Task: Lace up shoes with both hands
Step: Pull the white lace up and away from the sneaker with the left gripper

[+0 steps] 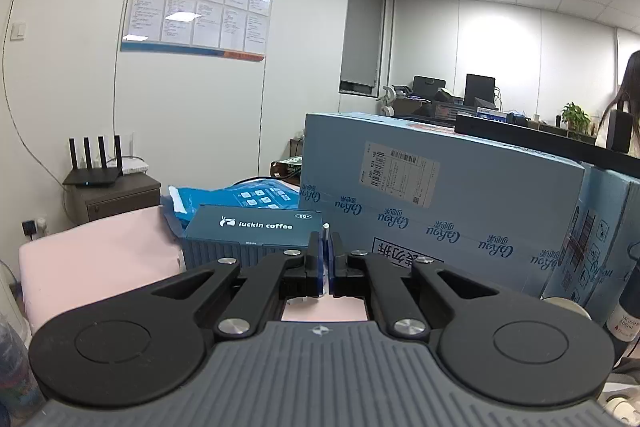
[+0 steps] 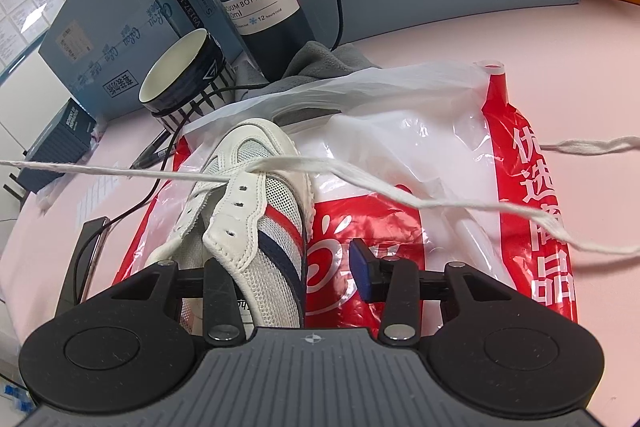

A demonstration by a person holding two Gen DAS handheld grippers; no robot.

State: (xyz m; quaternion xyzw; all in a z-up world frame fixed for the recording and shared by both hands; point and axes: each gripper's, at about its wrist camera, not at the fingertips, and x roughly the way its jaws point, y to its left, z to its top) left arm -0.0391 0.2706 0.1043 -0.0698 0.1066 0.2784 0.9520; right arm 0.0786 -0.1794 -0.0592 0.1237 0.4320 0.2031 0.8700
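Left claw (image 1: pixel 327 259) was pinched tight on lace tip (image 1: pixel 326 227). Right claw (image 2: pixel 292 283) clamped sneaker (image 2: pixel 256 211) side wall. Lace (image 2: pixel 120 173) ran taut ahead of right claw; floppy, light, probably slippery, so best grabbed by stiff tip.

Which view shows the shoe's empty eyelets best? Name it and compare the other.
The right wrist view. It looks down on the shoe, showing the empty eyelets along its white flap and the lace through the top holes. The left wrist view shows no shoe, only the lace tip pinched in its closed gripper.
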